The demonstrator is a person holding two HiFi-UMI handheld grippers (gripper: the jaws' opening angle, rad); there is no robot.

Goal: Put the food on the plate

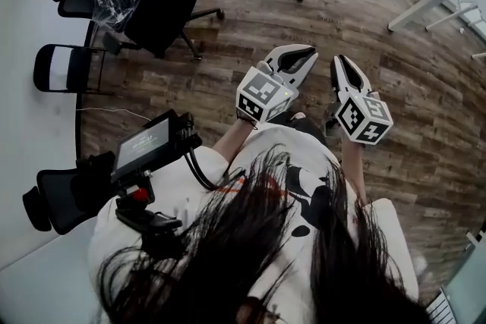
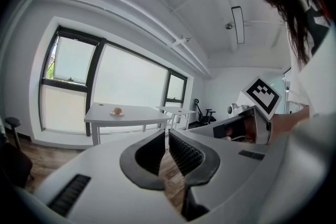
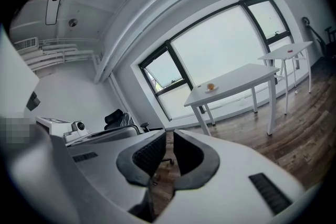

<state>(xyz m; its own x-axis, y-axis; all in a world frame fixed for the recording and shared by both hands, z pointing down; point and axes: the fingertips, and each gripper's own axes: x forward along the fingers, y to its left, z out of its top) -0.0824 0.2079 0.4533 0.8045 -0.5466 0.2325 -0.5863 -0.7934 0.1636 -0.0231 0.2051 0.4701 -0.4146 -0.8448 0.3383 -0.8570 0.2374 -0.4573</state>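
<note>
Wooden floor (image 1: 250,4): spans the upper head view.
White table (image 3: 241,78): right of centre in the right tool view, before the window.
Black office chairs (image 1: 159,7): upper left of the head view.
Left tool (image 2: 167,135): clenched, empty.
Right tool (image 3: 169,136): clenched, empty.
Plate (image 3: 211,89): on the table, well apart from both tools.
Food (image 3: 210,86): small, round, orange; on the plate.

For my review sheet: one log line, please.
left gripper: jaws shut, empty | right gripper: jaws shut, empty | round orange food: on distant white table
</note>
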